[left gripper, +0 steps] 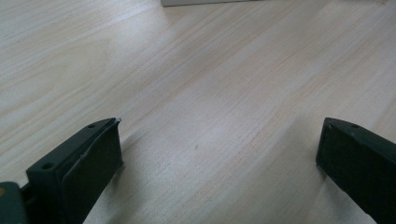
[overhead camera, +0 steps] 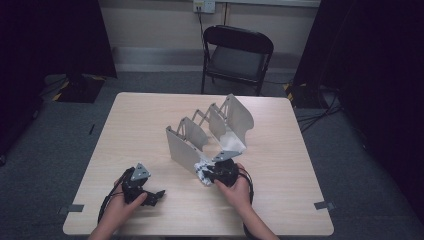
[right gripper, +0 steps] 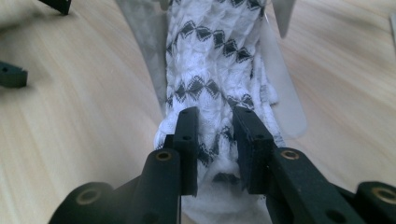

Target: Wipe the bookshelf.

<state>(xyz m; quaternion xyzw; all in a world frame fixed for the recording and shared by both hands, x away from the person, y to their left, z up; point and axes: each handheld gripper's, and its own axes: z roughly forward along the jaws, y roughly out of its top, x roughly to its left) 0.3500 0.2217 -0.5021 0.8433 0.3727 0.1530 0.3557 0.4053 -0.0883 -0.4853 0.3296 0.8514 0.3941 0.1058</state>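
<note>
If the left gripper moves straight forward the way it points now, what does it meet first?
Probably the pale metal rack. The left gripper has open jaws with bare wooden table between and ahead of them, and the rack's bottom edge lies at the far end of that line. Depth is unclear, so it might slide past it.

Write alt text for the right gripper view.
Two black jaws of the right gripper pinch a white knitted cloth with black diamond pattern, which lies between pale grey rack dividers on a light wooden table.
</note>
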